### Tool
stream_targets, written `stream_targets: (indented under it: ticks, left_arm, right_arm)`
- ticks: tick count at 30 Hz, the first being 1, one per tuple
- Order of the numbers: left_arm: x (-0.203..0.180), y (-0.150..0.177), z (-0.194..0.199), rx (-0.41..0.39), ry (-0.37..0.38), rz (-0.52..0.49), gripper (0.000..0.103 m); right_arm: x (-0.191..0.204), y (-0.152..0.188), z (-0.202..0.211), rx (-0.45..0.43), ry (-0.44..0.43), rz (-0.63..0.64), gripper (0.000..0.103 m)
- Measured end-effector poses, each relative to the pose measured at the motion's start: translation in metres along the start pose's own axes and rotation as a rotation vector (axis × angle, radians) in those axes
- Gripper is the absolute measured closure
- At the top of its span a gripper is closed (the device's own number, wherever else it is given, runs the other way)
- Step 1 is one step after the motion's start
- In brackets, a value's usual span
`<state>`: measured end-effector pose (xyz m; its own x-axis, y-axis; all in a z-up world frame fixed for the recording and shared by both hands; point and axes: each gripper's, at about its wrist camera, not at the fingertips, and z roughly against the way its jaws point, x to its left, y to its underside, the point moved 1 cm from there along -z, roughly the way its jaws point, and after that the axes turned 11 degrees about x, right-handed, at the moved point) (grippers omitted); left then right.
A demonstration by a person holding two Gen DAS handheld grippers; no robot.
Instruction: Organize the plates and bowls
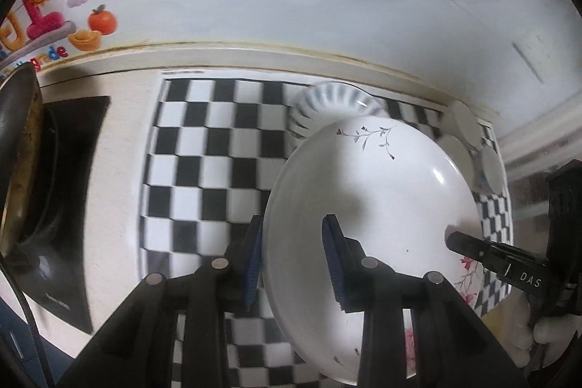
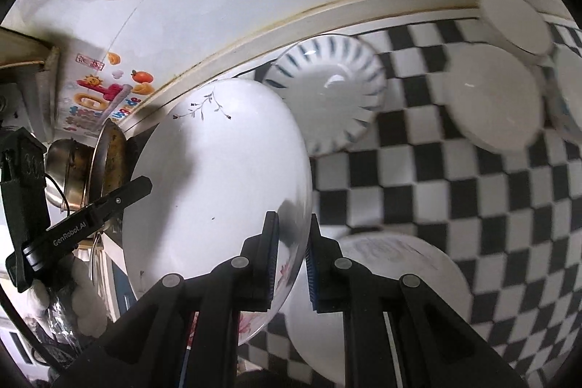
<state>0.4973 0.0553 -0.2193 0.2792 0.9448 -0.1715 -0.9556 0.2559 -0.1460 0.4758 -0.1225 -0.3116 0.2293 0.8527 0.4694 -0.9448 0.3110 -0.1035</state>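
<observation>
Left wrist view
Left gripper [image 1: 293, 266]: jaws narrow, clamped on the near rim of the white floral plate [image 1: 371, 191].
Plate place: lifted and tilted above the checkered mat [image 1: 203, 155].
Right gripper [image 1: 454, 239]: its tip grips the plate's right edge.
Striped bowl [image 1: 327, 104]: behind the plate, on the mat.

Right wrist view
Right gripper [image 2: 293, 260]: almost closed, pinching the plate [image 2: 218, 170] rim.
Left gripper [image 2: 143, 186]: at the plate's left edge.
Striped bowl [image 2: 327, 97]: just beyond the plate.
White bowls [image 2: 491, 97]: on the mat, right side.
</observation>
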Motion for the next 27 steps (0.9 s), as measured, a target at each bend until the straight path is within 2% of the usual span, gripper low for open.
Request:
stream_targets:
  ticks: [4,8,18,27]
  left_arm:
    - [-0.033,0.018,-0.016,0.026,-0.004,-0.041,0.073]
    - [-0.053,0.035,-0.039,0.069,-0.011,-0.054,0.073]
    - [-0.076,0.076,-0.111,0.219,-0.059,-0.052,0.073]
    - [-0.091,0.087,-0.151,0.295,-0.116,-0.066,0.074]
  right_arm:
    - [-0.032,0.026,0.023,-0.012,0.009,-0.009,0.088]
    - [-0.061,0.048,0.027,-0.002,0.032,-0.012,0.088]
    - [-0.125,0.092,-0.009,0.096,0.055,-0.030,0.089]
    - [-0.152,0.101,-0.033,0.139,0.093,-0.040,0.089]
